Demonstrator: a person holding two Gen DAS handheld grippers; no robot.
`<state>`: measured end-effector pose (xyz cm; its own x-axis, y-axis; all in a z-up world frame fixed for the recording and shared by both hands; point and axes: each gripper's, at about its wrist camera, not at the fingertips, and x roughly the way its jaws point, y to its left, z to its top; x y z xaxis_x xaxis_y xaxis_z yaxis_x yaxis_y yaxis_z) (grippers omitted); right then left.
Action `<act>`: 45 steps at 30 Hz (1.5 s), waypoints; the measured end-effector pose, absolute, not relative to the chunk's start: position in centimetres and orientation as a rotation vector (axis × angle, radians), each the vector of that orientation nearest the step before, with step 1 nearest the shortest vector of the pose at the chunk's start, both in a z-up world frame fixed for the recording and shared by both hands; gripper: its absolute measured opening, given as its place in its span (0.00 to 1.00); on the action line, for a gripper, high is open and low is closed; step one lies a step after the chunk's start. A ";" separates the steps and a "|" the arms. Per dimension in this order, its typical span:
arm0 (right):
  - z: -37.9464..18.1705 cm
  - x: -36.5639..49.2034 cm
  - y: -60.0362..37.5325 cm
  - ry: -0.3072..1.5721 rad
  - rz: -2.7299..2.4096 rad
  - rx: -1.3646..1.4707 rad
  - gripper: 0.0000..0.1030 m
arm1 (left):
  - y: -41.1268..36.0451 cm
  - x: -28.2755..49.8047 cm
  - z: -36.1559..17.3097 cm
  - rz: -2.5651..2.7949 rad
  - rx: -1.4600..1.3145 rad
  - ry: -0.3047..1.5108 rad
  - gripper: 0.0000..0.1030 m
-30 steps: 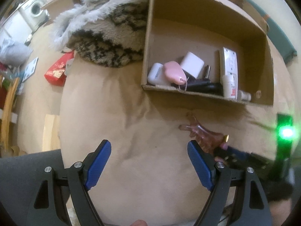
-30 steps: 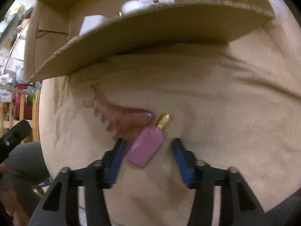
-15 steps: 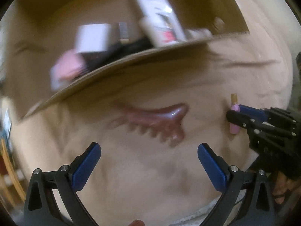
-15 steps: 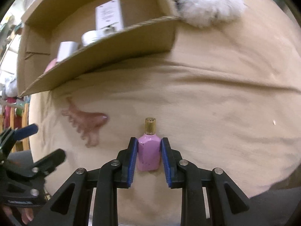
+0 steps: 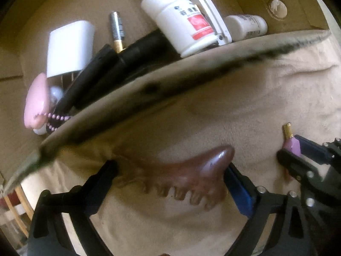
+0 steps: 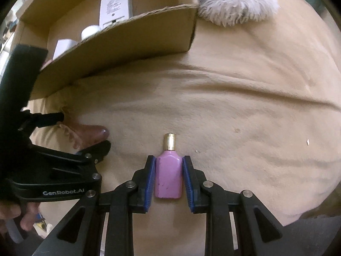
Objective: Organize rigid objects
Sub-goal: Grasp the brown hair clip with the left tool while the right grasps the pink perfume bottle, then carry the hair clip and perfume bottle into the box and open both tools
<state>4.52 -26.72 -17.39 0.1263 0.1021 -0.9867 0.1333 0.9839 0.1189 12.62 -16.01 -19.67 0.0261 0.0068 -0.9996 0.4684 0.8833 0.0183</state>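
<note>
The right gripper (image 6: 168, 177) is clamped on the pink bottle (image 6: 168, 176), blue pads pressed flat against both its sides; the bottle lies on the tan blanket (image 6: 234, 111), its gold cap (image 6: 169, 141) pointing away from the gripper. The left gripper (image 5: 170, 175) brackets the brown hair claw (image 5: 187, 176) lengthwise, one finger at each end; whether the fingers have closed firmly on it cannot be told, as the frame is blurred. The claw lies on the blanket, just beside the bottle and near the front wall of the cardboard box (image 6: 136, 40). Inside the box: a black tube (image 5: 102, 72), a white charger block (image 5: 68, 47), a battery (image 5: 117, 29), a white pill bottle (image 5: 181, 23), a pink case (image 5: 36, 102).
</note>
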 end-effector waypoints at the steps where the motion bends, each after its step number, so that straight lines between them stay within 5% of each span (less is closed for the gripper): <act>1: -17.6 4.6 -26.6 1.450 -0.027 0.179 0.27 | -15.8 12.7 -19.6 -0.364 0.381 1.517 0.93; 25: -14.2 4.8 -20.0 1.339 0.101 0.103 0.26 | -3.8 8.5 -16.1 0.017 0.058 1.488 0.93; 45: -7.8 3.9 -24.3 1.086 0.169 0.165 0.26 | -0.1 6.9 -3.0 0.089 -0.088 1.117 0.93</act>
<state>3.88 -24.30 -7.75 0.4555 0.2166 -0.8635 -0.0554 0.9750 0.2153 6.86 -0.10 -3.02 0.4353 0.0271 -0.8999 -0.1155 0.9930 -0.0260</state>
